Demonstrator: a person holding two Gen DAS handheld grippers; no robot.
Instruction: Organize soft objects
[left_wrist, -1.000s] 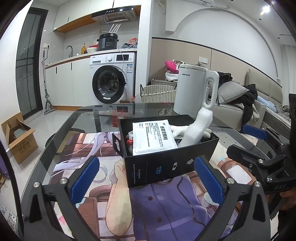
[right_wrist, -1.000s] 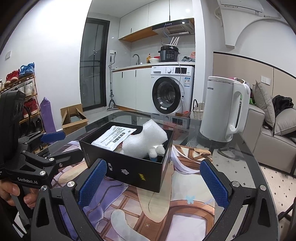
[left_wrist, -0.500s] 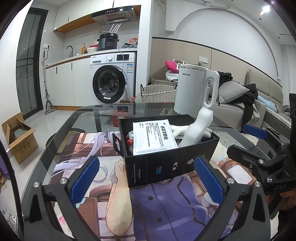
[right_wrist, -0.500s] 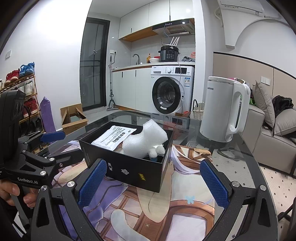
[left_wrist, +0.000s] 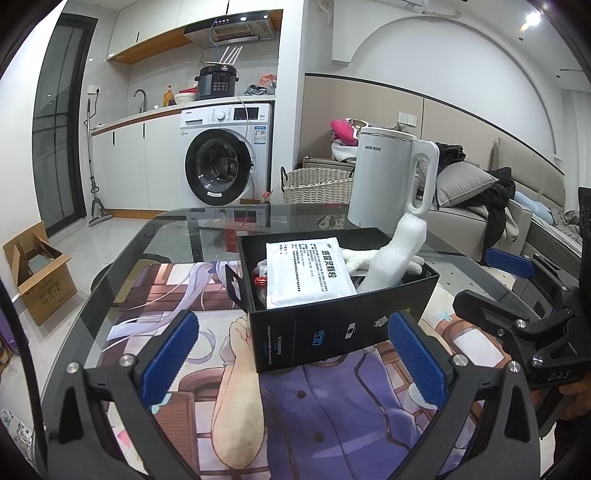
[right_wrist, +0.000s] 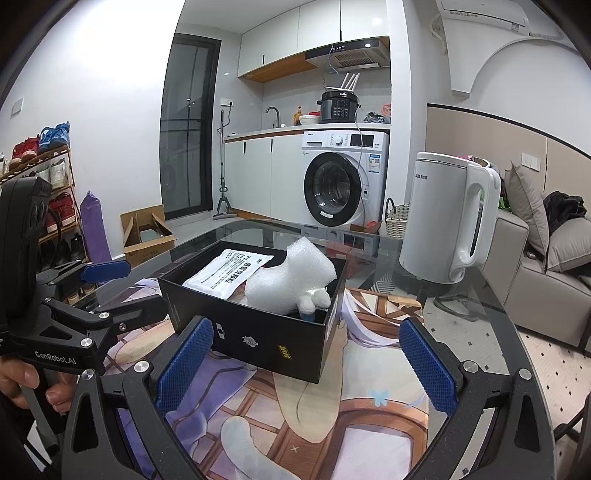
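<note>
A black open box (left_wrist: 343, 325) (right_wrist: 258, 339) stands on the printed mat. In it lie a white printed pouch (left_wrist: 306, 273) (right_wrist: 225, 273), a white foam piece (left_wrist: 402, 254) (right_wrist: 291, 284) sticking up above the rim, and a white plush item (left_wrist: 354, 258) (right_wrist: 314, 299) partly hidden under the foam. My left gripper (left_wrist: 293, 362) is open and empty in front of the box's near wall. My right gripper (right_wrist: 304, 369) is open and empty at the box's right corner. Each gripper also shows at the edge of the other's view.
A white electric kettle (left_wrist: 388, 181) (right_wrist: 447, 221) stands on the glass table (left_wrist: 177, 229) behind the box. An anime-print mat (left_wrist: 295, 424) covers the table near me. Beyond are a washing machine, a wicker basket (left_wrist: 317, 184), a sofa and a cardboard box on the floor.
</note>
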